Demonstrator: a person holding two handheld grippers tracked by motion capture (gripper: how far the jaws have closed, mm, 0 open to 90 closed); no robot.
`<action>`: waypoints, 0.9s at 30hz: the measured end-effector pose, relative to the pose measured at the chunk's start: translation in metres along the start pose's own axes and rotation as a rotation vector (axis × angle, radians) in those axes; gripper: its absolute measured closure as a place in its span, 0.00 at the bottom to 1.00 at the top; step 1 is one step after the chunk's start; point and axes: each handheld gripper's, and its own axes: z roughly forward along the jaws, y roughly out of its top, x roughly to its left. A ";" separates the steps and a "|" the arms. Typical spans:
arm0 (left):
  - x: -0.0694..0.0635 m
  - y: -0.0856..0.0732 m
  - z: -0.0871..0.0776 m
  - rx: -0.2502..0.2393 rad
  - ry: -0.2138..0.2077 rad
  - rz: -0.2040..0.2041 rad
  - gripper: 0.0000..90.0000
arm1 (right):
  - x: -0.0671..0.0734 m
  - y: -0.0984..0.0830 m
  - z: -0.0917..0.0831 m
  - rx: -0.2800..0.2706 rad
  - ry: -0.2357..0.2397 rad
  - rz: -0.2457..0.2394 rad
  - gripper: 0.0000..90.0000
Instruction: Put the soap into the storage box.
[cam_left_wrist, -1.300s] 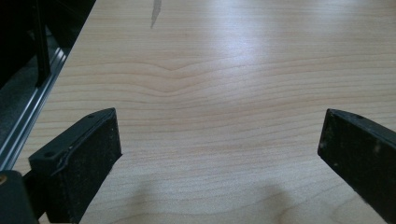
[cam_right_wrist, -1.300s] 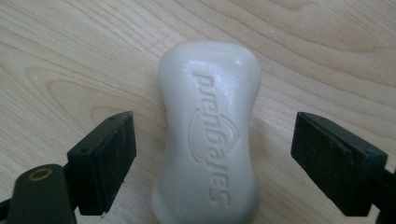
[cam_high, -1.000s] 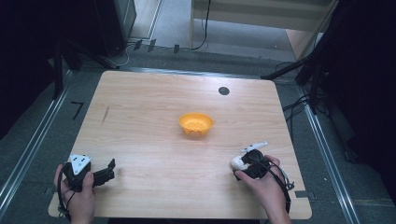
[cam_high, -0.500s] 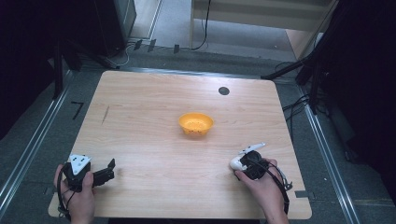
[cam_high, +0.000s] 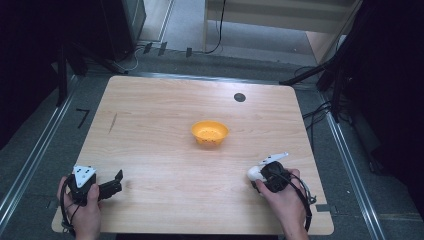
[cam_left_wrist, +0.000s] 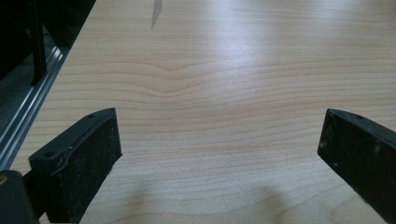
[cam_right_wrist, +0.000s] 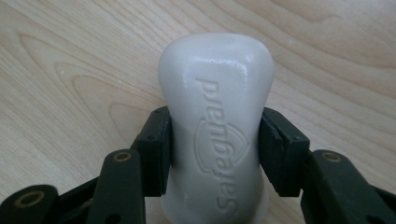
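1. Wood table (cam_high: 165, 130), pale grain, rounded corners; dark floor and metal rails around it.
2. Orange bowl (cam_high: 210, 133) sits upright near table centre, nothing touching it, well apart from both grippers.
3. Small black round disc (cam_high: 239, 97) on table far side, beyond the bowl.
4. Thin dark mark (cam_high: 113, 122) on wood, left of the bowl; also seen top of left gripper view (cam_left_wrist: 156, 11).
5. Right gripper (cam_high: 256, 174) held in person's right hand (cam_high: 285, 200) at near-right part of table, pointing left. Jaws clamped on a white soap bar (cam_right_wrist: 215, 126), one pad pressing each long side.
6. Soap bar in high view (cam_high: 254, 173) = white lump at the gripper's tip, low over the wood; can't tell if touching table. Embossed lettering on its face, upside down in right gripper view.
7. Left gripper (cam_high: 116, 182) in left hand (cam_high: 82, 207) at near-left corner, pointing right. Jaws wide apart, nothing between them, bare wood under (cam_left_wrist: 219, 140).
8. Grey three-cornered plate (cam_high: 83, 173) on top of left gripper.
9. Cables trail from both grippers toward the near table edge.
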 end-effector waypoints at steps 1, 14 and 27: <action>0.000 0.000 0.000 0.000 0.000 0.001 0.00 | -0.001 0.001 -0.002 -0.003 0.001 -0.008 0.56; -0.001 0.000 0.000 0.000 -0.001 0.009 0.00 | -0.009 0.010 -0.010 -0.026 0.034 -0.046 0.57; -0.001 0.000 0.000 0.000 -0.002 0.007 0.00 | -0.012 0.021 -0.015 -0.047 0.067 -0.104 0.57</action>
